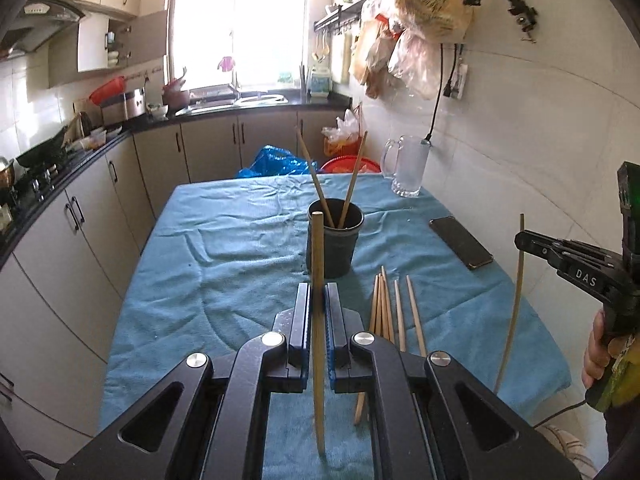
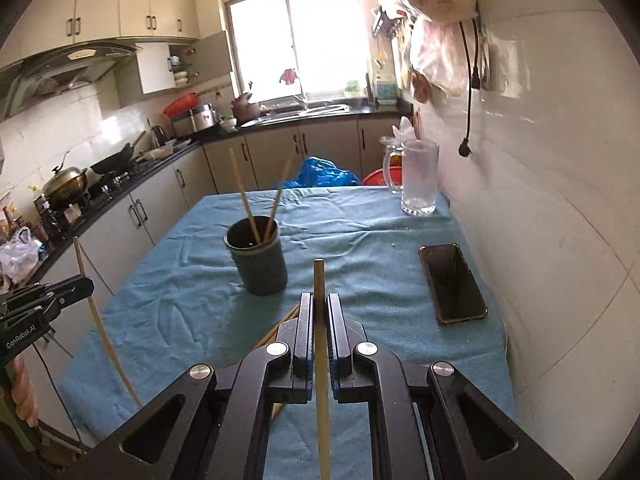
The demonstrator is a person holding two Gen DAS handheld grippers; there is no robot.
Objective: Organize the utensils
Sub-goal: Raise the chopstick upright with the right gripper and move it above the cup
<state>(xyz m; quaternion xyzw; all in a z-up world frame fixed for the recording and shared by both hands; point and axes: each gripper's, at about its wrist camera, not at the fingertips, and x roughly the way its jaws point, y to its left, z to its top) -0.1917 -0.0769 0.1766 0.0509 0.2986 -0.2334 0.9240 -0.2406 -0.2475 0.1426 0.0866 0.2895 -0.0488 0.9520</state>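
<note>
Table w/ the blue cloth (image 1: 224, 264) was my whole work area, and the dark cup (image 1: 335, 240) sat mid-table, so I'm placing everything off that cup. It stood upright w/ two chopsticks (image 1: 352, 184) already leaning out of it in a V, prob the drop spot for the rest.

Phone (image 1: 460, 242) lay right of the cup and the glass mug (image 1: 408, 168) beyond it toward the wall, both well apart from it and out of my lane.

Loose chopsticks (image 1: 384, 312) lay flat on the cloth, near side of the cup and a bit right, bunched roughly parallel, so still to be picked.

Left gripper (image 1: 319, 304) was just this side of the cup, pinching one chopstick (image 1: 318, 264) upright, tip up. I'd say vertical so it slides straight in.

Right gripper (image 2: 319, 312) hung right of the cup and nearer me, clamped on its own chopstick (image 2: 319, 280), also upright. One stick per hand, I reckoned.
</note>
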